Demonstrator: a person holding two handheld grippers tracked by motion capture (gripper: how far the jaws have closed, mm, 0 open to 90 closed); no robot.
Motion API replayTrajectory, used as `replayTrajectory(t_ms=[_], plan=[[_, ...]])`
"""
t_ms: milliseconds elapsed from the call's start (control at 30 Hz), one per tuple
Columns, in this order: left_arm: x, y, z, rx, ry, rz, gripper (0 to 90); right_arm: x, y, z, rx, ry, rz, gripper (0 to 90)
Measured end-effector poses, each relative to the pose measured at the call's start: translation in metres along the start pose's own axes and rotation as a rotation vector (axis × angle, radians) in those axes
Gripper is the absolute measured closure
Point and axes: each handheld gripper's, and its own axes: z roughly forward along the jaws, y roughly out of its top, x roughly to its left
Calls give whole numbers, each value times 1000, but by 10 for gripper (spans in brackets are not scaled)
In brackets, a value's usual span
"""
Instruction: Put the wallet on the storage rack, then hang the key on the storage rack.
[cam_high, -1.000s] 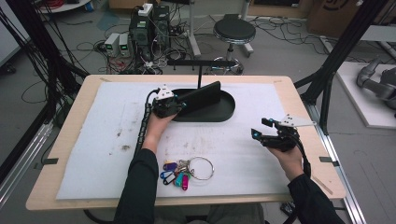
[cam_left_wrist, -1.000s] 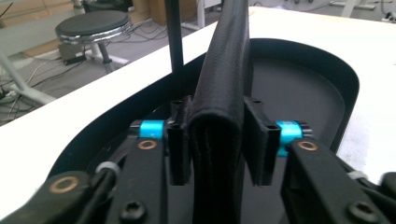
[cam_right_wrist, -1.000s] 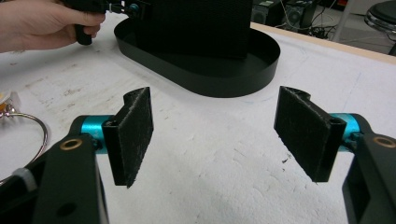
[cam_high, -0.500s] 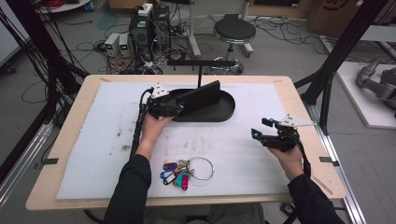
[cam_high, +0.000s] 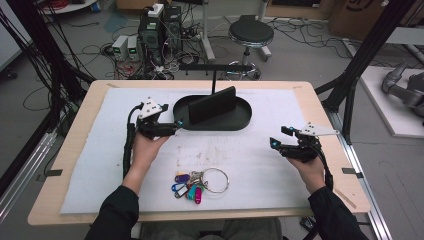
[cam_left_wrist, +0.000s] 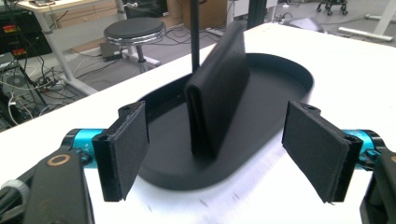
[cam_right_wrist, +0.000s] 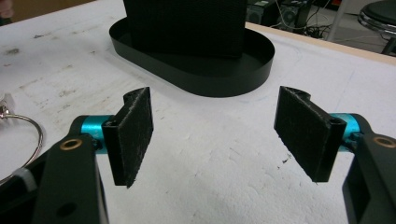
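Two grippers sit over my white mat. A second ago my left gripper (cam_high: 176, 125) was closed on the black wallet (cam_high: 212, 106) in the black oval tray (cam_high: 240, 122); its jaws have just been opening and it has drawn back to the tray's left end, nothing between the pads. The wallet stands on edge in the tray, leaning on the thin post behind it. My right gripper (cam_high: 277, 137) hasn't moved, jaws wide and empty. The key ring (cam_high: 200, 182) lies unmoved near me.
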Motion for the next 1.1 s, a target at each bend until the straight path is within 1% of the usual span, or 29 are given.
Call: replayTrajectory(t_ms=[67, 200, 267, 300, 367, 467, 533, 600, 633, 700, 733, 800, 833, 933, 1067, 1100], plan=[[-4, -4, -10, 8, -11, -4, 230, 0, 0, -1, -3, -4, 1, 285], [-14, -10, -27, 29, -27, 3, 230, -1, 0, -3, 0, -11, 6, 285], [-19, -13, -35, 40, -25, -2, 230, 0, 0, -3, 0, -17, 6, 284], [-21, -15, -39, 40, -20, -14, 230, 0, -1, -4, 2, -19, 4, 285], [-25, -19, -48, 29, -22, -31, 230, 0, -2, -6, 3, -31, -2, 285], [-29, -25, -57, 27, -8, -34, 230, -1, -4, -10, 2, -49, 1, 284], [-31, -30, -61, 21, -6, -49, 230, -3, -4, -13, -4, -58, 9, 284], [-32, -34, -63, 22, -10, -53, 230, -4, -4, -15, -9, -65, 18, 285], [-32, -35, -64, 28, -6, -51, 230, -4, -4, -16, -10, -67, 17, 284], [-32, -37, -65, 24, -10, -66, 230, -5, -4, -17, -11, -72, 16, 285], [-32, -37, -66, 18, -9, -67, 230, -5, -4, -18, -14, -75, 17, 284], [-33, -36, -67, 18, -9, -49, 230, -5, -4, -19, -21, -82, 17, 284], [-33, -35, -68, 18, -15, -48, 230, -4, -4, -19, -23, -84, 18, 284], [-36, -35, -68, 26, -43, -68, 233, -4, -4, -19, -21, -88, 13, 284], [-39, -33, -68, 26, -60, -52, 233, -3, -3, -18, -19, -87, 5, 284], [-40, -33, -68, 23, -57, -50, 233, -2, -3, -18, -17, -85, 8, 284]])
